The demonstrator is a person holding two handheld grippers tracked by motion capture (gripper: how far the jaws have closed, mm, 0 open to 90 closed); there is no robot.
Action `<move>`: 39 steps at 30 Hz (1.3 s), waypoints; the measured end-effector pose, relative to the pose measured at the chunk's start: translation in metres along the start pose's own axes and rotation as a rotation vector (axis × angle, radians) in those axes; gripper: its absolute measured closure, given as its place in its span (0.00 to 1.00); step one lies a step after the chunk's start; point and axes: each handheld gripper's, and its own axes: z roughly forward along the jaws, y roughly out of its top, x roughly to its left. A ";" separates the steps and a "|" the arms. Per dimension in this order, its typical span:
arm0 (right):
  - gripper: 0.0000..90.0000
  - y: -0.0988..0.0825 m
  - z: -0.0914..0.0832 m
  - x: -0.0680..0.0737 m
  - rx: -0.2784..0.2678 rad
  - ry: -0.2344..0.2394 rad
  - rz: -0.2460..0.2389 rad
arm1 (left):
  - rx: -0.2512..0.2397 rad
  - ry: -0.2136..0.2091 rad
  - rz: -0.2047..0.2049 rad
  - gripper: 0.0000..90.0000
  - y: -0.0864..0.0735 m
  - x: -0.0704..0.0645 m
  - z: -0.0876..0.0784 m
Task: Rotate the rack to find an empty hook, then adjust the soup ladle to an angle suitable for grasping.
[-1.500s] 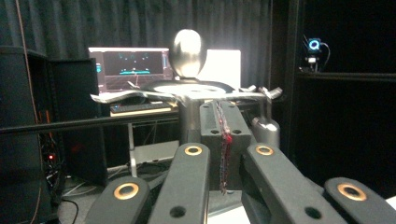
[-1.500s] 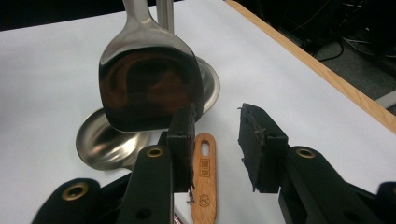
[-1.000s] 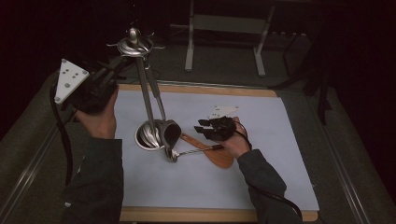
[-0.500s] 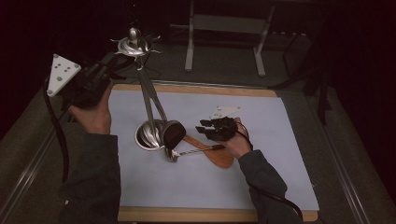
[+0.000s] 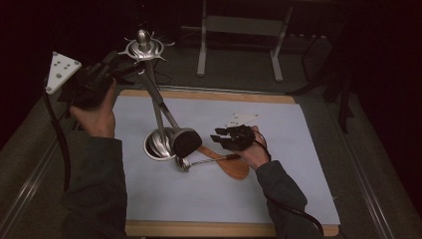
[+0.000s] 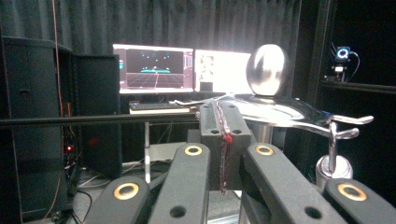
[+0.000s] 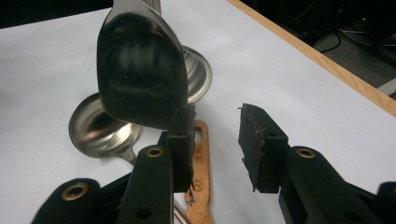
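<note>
- The left gripper (image 5: 117,63), at the upper left of the high view, has its jaws clenched together with nothing between them, just beside the winged top of the utensil stand (image 5: 144,49).
- In the left gripper view the closed pads sit in front of the stand's round knob (image 6: 266,70).
- The right gripper (image 5: 218,138), near frame centre, stands partly released; nothing sits between its pads.
- A black ladle (image 7: 140,65) hangs from the stand, touching the left-hand pad in the right gripper view.
- A metal spoon (image 5: 185,164) and a wooden spatula (image 5: 234,167) lie on the white mat (image 5: 278,149), below the right gripper.
</note>
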 end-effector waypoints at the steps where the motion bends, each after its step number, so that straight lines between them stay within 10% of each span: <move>1: 0.73 0.000 0.000 0.000 0.000 0.000 0.000 | 0.002 0.000 -0.001 1.00 0.000 0.000 0.001; 26: 0.73 -0.009 0.003 -0.002 0.017 0.002 0.016 | 0.080 -0.009 0.000 0.99 -0.024 0.006 -0.012; 34: 0.78 -0.012 0.006 -0.001 0.027 0.000 0.027 | 0.186 -0.009 0.006 0.96 -0.065 0.009 -0.030; 39: 0.92 -0.017 0.017 0.005 0.067 -0.005 0.030 | 0.333 -0.014 -0.022 0.94 -0.141 0.010 -0.050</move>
